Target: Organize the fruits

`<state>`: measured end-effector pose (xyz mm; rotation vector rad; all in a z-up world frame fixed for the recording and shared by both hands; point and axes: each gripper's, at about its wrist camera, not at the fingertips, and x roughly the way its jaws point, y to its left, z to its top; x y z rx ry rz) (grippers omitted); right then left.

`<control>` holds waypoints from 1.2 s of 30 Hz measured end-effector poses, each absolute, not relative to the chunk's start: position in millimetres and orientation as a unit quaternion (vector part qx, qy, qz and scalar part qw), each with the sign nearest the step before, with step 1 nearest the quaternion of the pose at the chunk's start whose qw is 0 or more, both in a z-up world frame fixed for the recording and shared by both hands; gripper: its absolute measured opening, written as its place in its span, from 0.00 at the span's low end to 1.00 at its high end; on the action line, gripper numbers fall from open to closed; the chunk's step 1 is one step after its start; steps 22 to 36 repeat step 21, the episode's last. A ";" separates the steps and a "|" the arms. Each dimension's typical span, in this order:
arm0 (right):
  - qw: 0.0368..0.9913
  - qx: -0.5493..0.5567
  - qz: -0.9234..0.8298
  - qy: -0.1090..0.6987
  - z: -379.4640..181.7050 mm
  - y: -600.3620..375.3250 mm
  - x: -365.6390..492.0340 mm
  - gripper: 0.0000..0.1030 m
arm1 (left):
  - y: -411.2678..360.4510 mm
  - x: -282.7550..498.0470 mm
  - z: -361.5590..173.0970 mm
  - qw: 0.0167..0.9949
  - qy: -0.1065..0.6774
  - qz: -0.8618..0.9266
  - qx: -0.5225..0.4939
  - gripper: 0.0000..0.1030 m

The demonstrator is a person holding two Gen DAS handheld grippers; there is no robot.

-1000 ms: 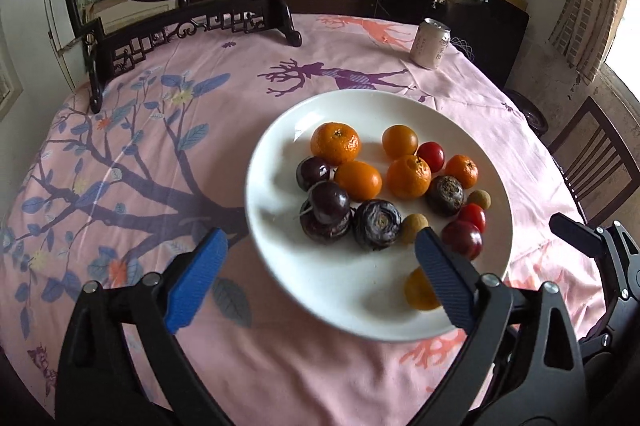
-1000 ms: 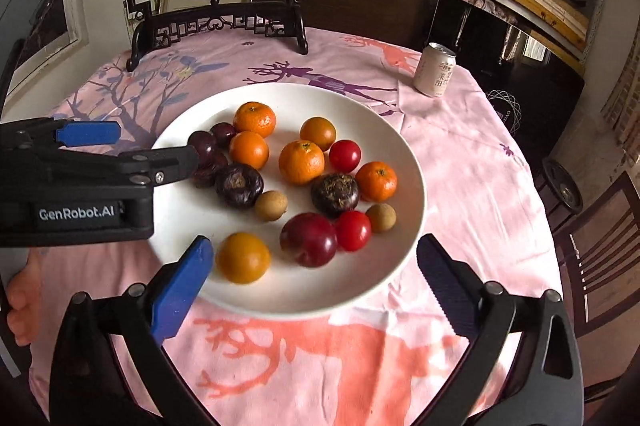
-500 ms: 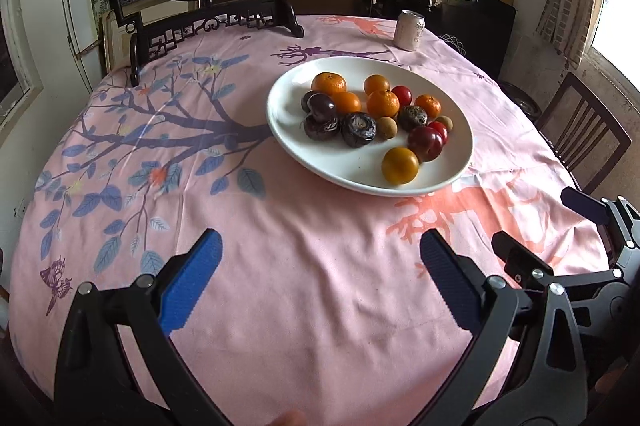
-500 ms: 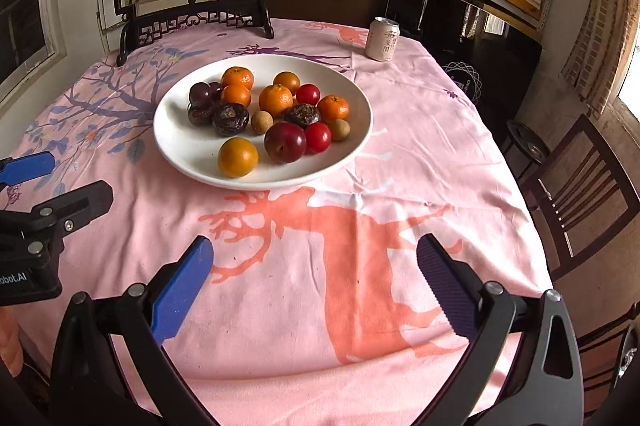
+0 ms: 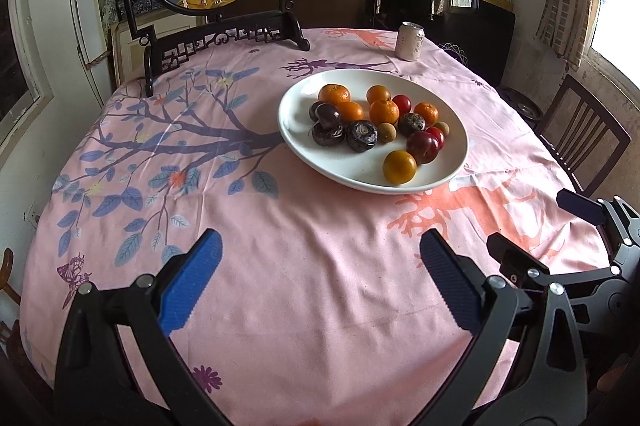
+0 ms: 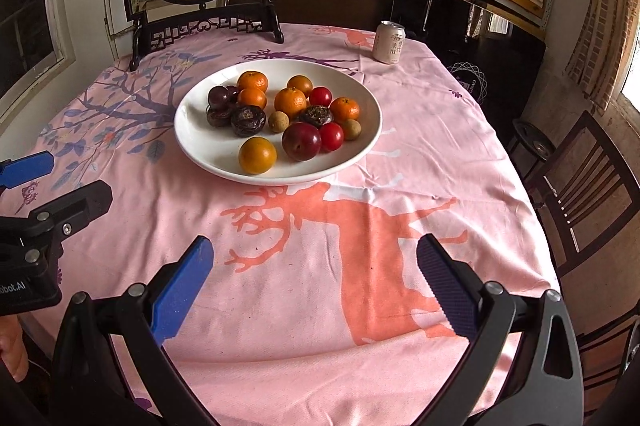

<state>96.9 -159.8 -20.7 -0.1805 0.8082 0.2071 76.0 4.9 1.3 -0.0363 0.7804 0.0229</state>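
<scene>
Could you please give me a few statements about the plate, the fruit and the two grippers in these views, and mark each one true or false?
1. All the fruit lies on the white plate. True.
2. The left gripper grips an orange. False: it is open and holds nothing.
3. The drink can stands upright beyond the plate. True.
4. The right gripper is shut. False: its jaws stand wide apart.
5. The yellow-orange fruit touches the dark red plum. False: a gap separates them.
</scene>
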 end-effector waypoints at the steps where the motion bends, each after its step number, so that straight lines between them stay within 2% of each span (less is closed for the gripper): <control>1: 0.910 -0.085 0.101 0.393 -20.4 -160.2 97.3 0.99 | 4.3 76.1 1.5 0.925 0.380 0.012 -0.015 0.98; 36: 0.908 -0.075 0.101 0.400 -21.1 -161.9 101.4 0.99 | 3.2 77.3 1.0 0.925 0.380 0.019 -0.011 0.98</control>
